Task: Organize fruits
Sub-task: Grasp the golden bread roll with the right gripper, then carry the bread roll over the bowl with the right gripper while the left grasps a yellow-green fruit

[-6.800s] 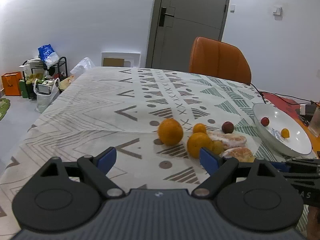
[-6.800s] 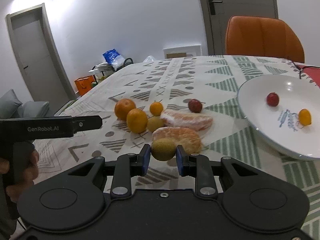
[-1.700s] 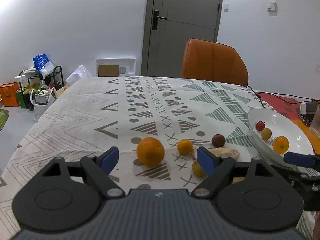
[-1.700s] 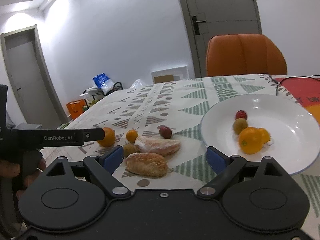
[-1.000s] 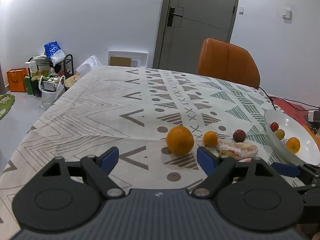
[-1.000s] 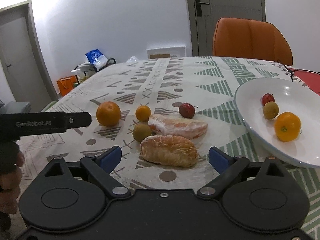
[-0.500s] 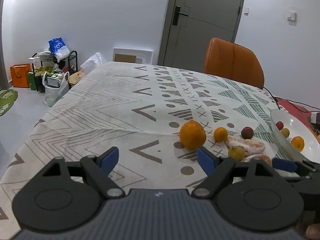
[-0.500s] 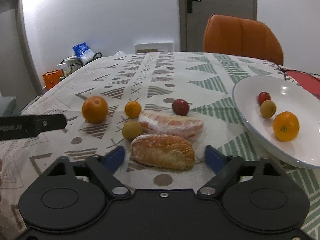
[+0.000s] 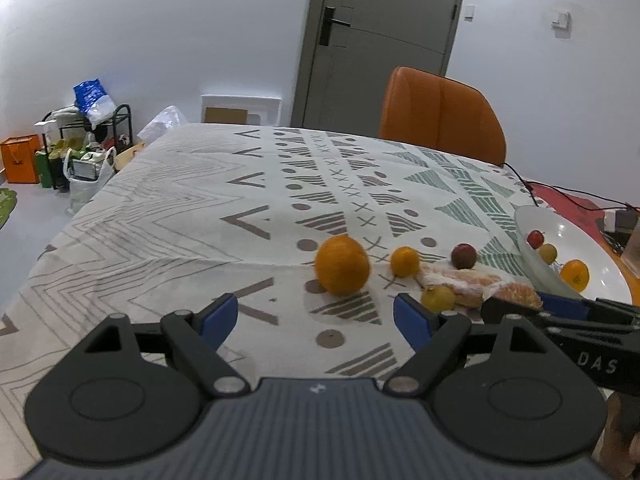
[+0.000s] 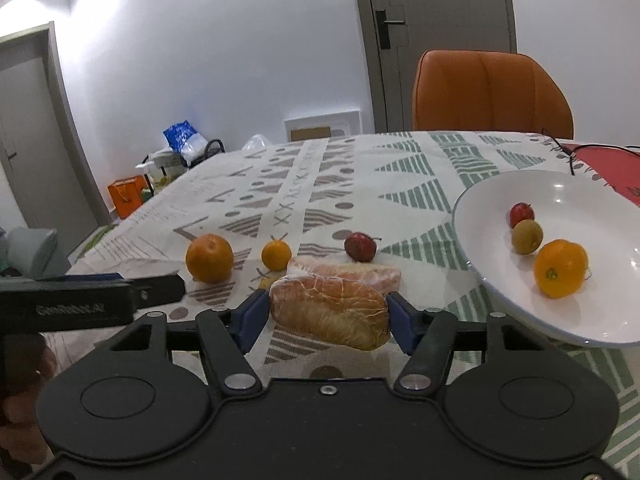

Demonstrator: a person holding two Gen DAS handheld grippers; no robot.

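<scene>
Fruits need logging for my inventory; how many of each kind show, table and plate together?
Orange fruits: 3
Red fruits: 2
Yellow-green fruits: 2
Peeled citrus segments: 2
Total: 9

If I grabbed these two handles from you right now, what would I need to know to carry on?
Right gripper: fingers on either side of the near peeled citrus segment, apparently touching it, still on the tablecloth.
Left gripper: open, empty, hovering in front of the big orange.
Done: the white plate holds a small red fruit, a brownish round fruit and an orange.
Left on the cloth: the big orange, small orange, dark red fruit, yellow-green fruit, and the second peeled segment.
</scene>
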